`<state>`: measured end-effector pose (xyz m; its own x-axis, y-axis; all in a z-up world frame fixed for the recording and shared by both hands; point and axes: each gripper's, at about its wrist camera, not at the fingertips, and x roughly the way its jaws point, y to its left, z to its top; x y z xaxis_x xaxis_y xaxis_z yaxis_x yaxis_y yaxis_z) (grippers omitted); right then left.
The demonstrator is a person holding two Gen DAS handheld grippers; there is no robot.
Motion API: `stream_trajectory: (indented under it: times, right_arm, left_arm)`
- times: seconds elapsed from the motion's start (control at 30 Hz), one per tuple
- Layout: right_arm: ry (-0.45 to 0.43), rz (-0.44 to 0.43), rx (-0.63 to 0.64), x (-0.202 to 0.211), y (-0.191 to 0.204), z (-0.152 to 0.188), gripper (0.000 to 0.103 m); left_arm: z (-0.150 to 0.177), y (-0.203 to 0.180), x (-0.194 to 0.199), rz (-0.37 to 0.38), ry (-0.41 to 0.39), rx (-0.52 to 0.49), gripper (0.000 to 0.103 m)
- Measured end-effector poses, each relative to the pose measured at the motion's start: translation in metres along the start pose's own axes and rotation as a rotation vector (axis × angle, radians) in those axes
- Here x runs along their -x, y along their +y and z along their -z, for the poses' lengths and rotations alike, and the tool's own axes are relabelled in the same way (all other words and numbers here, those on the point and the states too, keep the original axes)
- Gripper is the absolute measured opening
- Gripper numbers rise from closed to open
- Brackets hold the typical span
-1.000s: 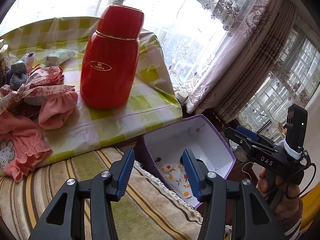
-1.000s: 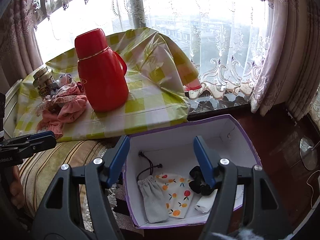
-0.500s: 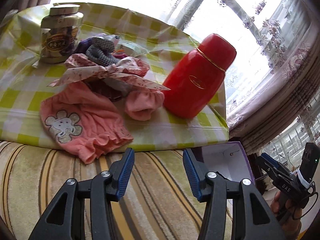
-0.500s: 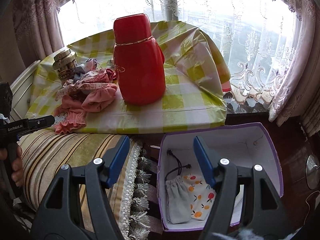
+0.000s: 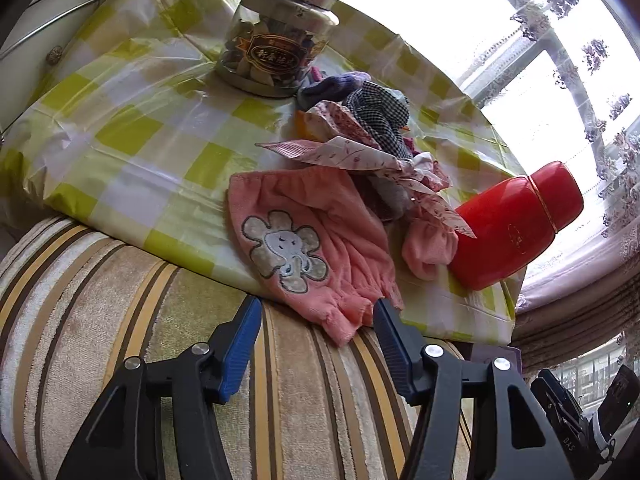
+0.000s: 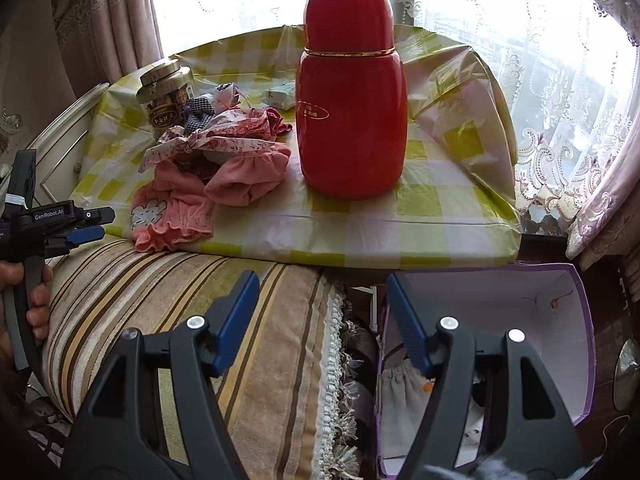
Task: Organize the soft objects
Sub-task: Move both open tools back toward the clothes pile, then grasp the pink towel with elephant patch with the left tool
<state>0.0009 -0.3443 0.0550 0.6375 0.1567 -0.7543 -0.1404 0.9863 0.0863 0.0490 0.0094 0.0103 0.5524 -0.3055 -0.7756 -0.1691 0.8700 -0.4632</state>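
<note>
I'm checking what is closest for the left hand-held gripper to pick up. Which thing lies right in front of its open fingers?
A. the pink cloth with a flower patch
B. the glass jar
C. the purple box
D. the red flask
A: in the left wrist view the pink cloth hangs over the table edge just beyond the open left hand-held gripper.

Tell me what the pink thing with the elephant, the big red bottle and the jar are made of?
Pink cloth: soft, fuzzy fabric, probably terry or fleece; it wrinkles and has a ruffled hem.
Red bottle: smooth and glossy with a gold band; metal or plastic, I cannot tell.
Jar: see-through sides, glass or clear plastic, with a shiny metallic-looking lid.
</note>
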Motion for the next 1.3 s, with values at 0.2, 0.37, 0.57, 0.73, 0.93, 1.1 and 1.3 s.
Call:
stream_trajectory:
  times: [0.2,0.37,0.57,0.73,0.93,1.1,1.3]
  right_arm:
    - [0.022,-0.041,0.031,-0.019,0.016,-0.007,0.07]
    - [0.027,-0.065,0.051,-0.028,0.026,-0.013,0.07]
    - [0.038,-0.084,0.058,-0.04,0.032,-0.021,0.07]
    - [0.05,-0.105,0.061,-0.051,0.037,-0.026,0.071]
    - [0.058,-0.123,0.054,-0.065,0.044,-0.035,0.073]
    - [0.055,-0.127,0.064,-0.073,0.05,-0.045,0.075]
    - [0.034,-0.126,0.111,-0.085,0.069,-0.067,0.075]
  left_arm:
    - [-0.011,0.004,-0.016,-0.064,0.021,0.021,0.067]
    - [-0.022,0.0,-0.039,-0.129,0.07,0.019,0.075]
    - [-0.035,-0.011,-0.068,-0.181,0.111,0.042,0.084]
    - [-0.041,-0.026,-0.092,-0.225,0.125,0.066,0.092]
    - [-0.045,-0.052,-0.114,-0.346,0.097,0.082,0.102]
    - [-0.041,-0.077,-0.133,-0.442,0.114,-0.054,0.102]
    - [-0.031,-0.105,-0.137,-0.428,0.069,-0.185,0.072]
